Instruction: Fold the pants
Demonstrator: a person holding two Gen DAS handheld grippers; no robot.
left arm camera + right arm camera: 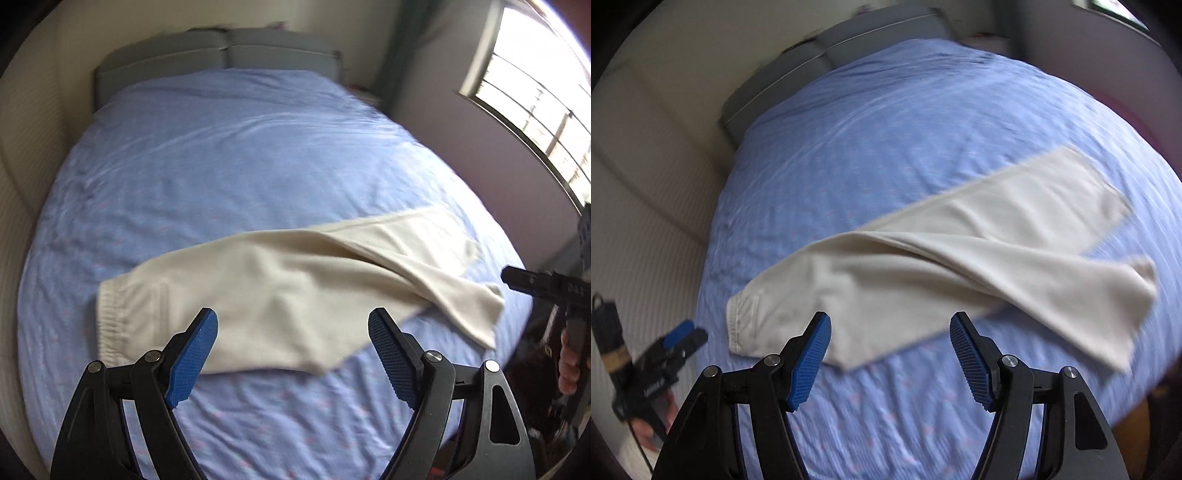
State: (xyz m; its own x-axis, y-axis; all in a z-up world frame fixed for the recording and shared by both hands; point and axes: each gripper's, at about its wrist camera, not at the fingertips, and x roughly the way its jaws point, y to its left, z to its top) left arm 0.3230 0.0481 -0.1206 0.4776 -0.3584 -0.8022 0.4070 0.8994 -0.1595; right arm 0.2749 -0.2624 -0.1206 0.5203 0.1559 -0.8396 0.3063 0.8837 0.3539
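Cream pants lie across the near part of a bed with a blue sheet, waistband to the left, legs to the right, one leg folded over the other. My left gripper hovers above the pants' near edge, jaws open, nothing between them. In the right wrist view the same pants stretch from the waistband to the leg ends at right. My right gripper is also open and empty above them. The right gripper shows at the left view's right edge; the left gripper shows at lower left.
A grey padded headboard stands at the far end of the bed. A cream ribbed wall panel runs along the left side. A bright barred window is at the right. A hand grips the right tool's handle.
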